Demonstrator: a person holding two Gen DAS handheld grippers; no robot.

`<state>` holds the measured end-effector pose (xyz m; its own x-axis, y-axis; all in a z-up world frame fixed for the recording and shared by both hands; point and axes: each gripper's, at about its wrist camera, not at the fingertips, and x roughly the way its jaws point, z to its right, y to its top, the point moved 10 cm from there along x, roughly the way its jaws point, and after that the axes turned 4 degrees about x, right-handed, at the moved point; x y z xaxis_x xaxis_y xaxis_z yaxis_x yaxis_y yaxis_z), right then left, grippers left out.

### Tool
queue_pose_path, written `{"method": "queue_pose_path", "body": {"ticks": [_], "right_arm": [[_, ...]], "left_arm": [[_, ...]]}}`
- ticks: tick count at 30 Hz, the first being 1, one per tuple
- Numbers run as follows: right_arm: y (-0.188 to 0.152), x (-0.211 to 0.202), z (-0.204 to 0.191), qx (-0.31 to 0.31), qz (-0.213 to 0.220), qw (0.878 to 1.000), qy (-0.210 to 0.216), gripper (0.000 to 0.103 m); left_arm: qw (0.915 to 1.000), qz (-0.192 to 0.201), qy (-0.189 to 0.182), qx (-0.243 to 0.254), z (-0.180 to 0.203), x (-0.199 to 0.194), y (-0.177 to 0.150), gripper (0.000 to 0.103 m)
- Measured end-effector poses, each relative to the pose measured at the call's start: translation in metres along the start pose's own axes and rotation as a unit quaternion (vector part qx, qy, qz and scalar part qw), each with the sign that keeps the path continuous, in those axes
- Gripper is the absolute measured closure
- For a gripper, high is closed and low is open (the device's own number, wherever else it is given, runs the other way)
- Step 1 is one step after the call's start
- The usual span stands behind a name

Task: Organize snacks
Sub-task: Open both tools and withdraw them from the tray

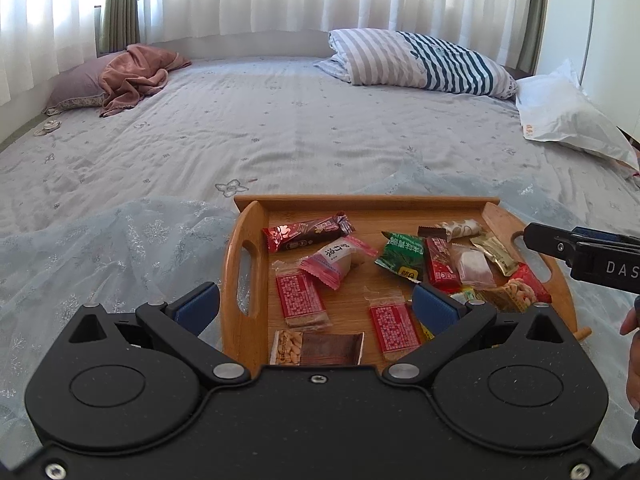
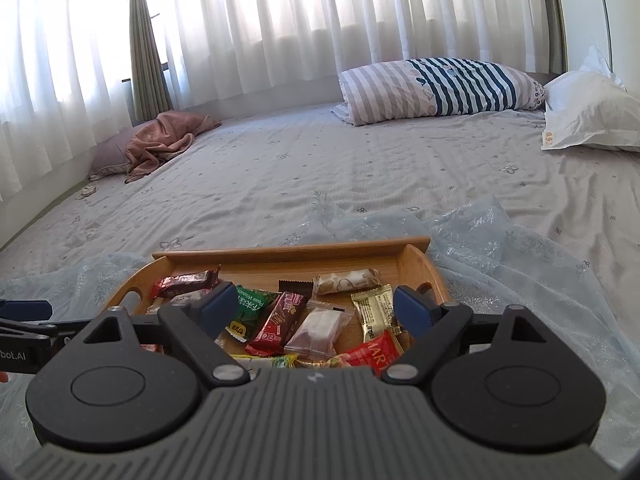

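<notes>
A wooden tray (image 1: 360,202) with cut-out handles lies on a pale lace cloth on the bed and holds several wrapped snacks. Among them are a dark red bar (image 1: 306,232), a pink packet (image 1: 336,260), a green packet (image 1: 400,256) and two clear red-labelled packs (image 1: 300,298). My left gripper (image 1: 316,306) hovers open above the tray's near left part, nothing between its blue pads. My right gripper (image 2: 316,310) stands open over the tray's (image 2: 288,252) near right part, above a red bar (image 2: 280,316) and a clear pouch (image 2: 320,330), touching neither. Its finger (image 1: 560,246) enters the left wrist view from the right.
The bed (image 1: 280,128) stretches behind the tray in a grey sheet. A striped pillow (image 1: 420,60) and a white pillow (image 1: 568,116) lie at the back right, a mauve pillow with a pink blanket (image 1: 136,76) at the back left. Curtains (image 2: 320,20) hang behind.
</notes>
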<state>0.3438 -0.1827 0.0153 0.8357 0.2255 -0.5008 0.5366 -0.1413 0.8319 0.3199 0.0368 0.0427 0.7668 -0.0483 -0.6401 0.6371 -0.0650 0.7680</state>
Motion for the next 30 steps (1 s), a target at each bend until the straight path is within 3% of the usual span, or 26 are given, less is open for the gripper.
{"method": "queue_pose_path", "body": {"ticks": [13,30], "right_arm": [[-0.019,-0.046,-0.011,-0.028,0.037,0.999,0.002,0.007],[-0.097,-0.087,-0.020,-0.058,0.054,0.997,-0.012,0.002]], "left_arm": [[0.9998,0.012,-0.016,-0.008,0.019,-0.047,-0.036,0.000],[0.9995,0.013,0.003,-0.029,0.027,-0.060,-0.115,0.000]]}}
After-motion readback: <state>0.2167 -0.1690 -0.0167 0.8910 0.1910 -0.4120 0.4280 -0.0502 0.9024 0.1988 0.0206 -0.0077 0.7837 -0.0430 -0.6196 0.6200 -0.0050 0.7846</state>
